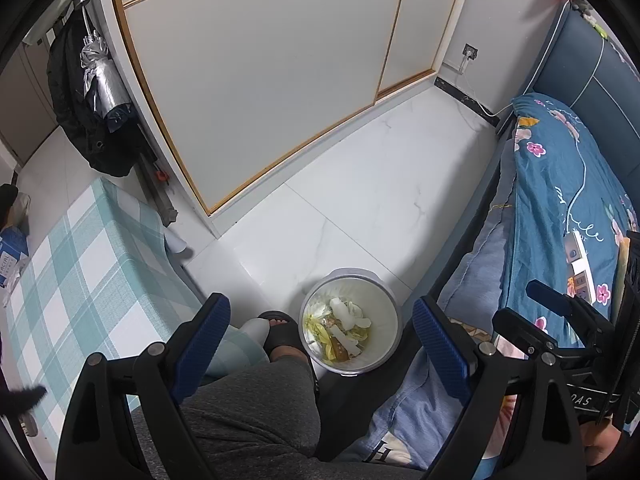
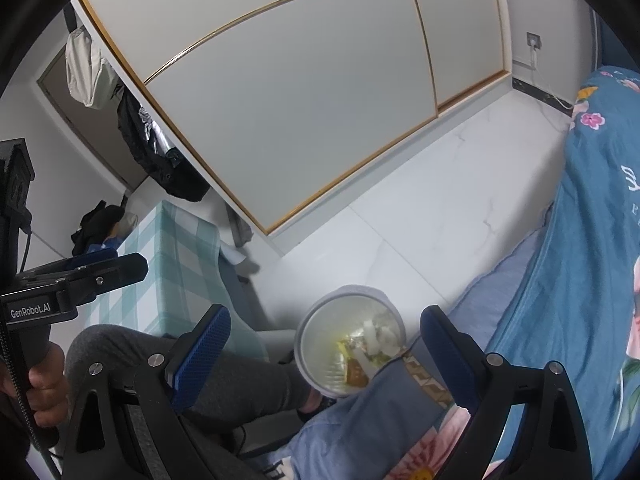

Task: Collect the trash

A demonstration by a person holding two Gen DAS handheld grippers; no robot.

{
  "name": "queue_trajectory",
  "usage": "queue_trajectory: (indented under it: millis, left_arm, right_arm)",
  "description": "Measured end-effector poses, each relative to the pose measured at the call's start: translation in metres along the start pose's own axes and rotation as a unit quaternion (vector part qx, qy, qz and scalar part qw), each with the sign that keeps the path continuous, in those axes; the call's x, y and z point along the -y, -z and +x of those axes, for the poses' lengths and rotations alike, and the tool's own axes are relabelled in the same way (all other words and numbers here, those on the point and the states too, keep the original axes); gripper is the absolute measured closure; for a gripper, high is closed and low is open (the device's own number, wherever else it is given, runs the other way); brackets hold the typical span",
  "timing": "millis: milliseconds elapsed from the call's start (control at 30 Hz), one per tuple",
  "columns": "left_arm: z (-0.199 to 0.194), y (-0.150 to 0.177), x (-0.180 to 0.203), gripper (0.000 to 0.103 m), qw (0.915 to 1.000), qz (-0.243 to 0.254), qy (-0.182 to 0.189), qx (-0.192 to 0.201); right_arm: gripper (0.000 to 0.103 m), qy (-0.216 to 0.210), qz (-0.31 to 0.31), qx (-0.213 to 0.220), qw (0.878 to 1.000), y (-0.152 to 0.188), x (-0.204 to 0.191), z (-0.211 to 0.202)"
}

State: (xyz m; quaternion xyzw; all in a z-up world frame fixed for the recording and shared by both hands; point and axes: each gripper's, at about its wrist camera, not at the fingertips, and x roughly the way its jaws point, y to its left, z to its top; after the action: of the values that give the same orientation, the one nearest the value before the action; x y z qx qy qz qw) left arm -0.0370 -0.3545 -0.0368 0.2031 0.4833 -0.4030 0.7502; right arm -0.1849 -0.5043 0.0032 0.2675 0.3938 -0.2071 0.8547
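A round white trash bin (image 1: 394, 316) (image 2: 310, 340) stands on the floor between a person's foot and the bed. Inside lie white crumpled pieces, yellow scraps and a brown wrapper (image 1: 340, 330) (image 2: 366, 350). My left gripper (image 1: 322, 340) hangs above the bin and the person's grey-trousered knee, open, with nothing between its blue pads. My right gripper (image 2: 326, 354) is also open and empty, held over the bin's near side; it shows at the right edge of the left wrist view (image 1: 548, 308). In the right wrist view the left gripper (image 2: 96, 276) appears at the left, gripped by a hand.
A bed with a blue floral cover (image 1: 560, 208) (image 2: 592, 240) runs along the right, a white power strip (image 1: 578, 258) on it. A table with a green checked cloth (image 1: 76, 264) (image 2: 176, 264) stands left. White sliding wardrobe doors (image 1: 260, 72) are ahead across the tiled floor (image 1: 380, 184).
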Motion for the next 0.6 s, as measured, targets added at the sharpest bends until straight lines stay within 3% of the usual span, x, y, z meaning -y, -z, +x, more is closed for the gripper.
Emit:
queue_trajectory:
  millis: [600]
  left_arm:
    - [0.0007, -0.0025, -0.0003, 0.012, 1.0000, -0.005, 0.007, -0.004]
  right_arm:
    - [0.007, 0.002, 0.002, -0.004, 1.000, 0.0016, 0.0000, 0.0019]
